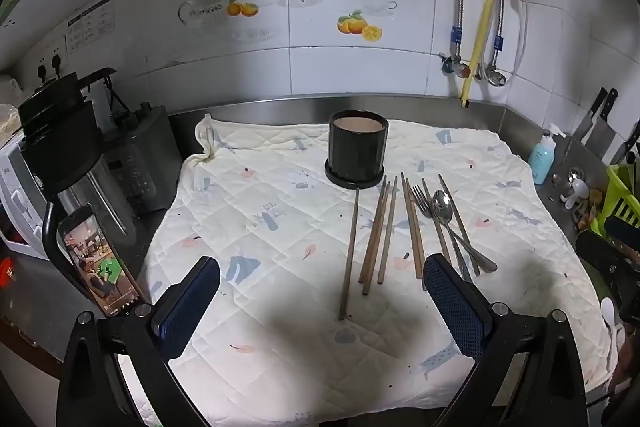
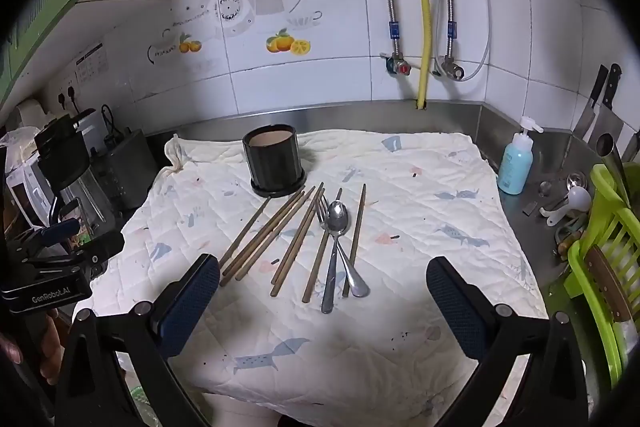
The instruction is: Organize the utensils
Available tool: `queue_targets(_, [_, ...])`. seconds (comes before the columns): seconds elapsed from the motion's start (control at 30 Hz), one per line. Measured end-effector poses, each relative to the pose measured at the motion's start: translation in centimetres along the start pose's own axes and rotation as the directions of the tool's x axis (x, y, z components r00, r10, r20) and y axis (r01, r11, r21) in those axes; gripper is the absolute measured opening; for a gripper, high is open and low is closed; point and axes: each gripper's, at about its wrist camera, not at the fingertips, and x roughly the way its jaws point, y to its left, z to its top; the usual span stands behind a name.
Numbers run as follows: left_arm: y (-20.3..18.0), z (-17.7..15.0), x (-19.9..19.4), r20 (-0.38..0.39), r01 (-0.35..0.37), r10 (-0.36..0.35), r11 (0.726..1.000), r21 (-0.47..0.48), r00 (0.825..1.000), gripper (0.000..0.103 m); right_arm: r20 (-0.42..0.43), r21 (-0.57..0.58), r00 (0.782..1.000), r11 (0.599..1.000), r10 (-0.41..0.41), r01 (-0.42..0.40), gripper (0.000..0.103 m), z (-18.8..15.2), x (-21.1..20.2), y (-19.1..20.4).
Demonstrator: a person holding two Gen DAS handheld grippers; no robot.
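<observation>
A black round utensil holder (image 1: pixel 357 153) (image 2: pixel 274 160) stands upright and empty on a white quilted cloth (image 1: pixel 260 219) (image 2: pixel 420 211). In front of it lie several brown chopsticks (image 1: pixel 376 235) (image 2: pixel 272 231), a metal spoon (image 1: pixel 443 207) (image 2: pixel 338 217) and a metal fork (image 1: pixel 421 199) (image 2: pixel 322 211), side by side on the cloth. My left gripper (image 1: pixel 322 303) is open and empty, hovering just in front of the chopsticks. My right gripper (image 2: pixel 323 303) is open and empty, in front of the spoon and fork handles.
A blender (image 1: pixel 64 155) and a phone (image 1: pixel 100 263) stand at the left. A blue soap bottle (image 2: pixel 516 161), knives (image 2: pixel 600 107) on the wall and a green dish rack (image 2: pixel 600 251) are at the right. Pipes and valves run down the tiled wall behind.
</observation>
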Motion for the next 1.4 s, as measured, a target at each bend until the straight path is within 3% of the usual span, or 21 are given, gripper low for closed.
queue_targets(1.4, [-0.6,1.2,0.0,0.033,-0.038,0.038,0.999,0.018,0.999,0.103,0.016,0.033,1.000,0.999,0.026,-0.026,0.103,0.1,0.2,-1.1])
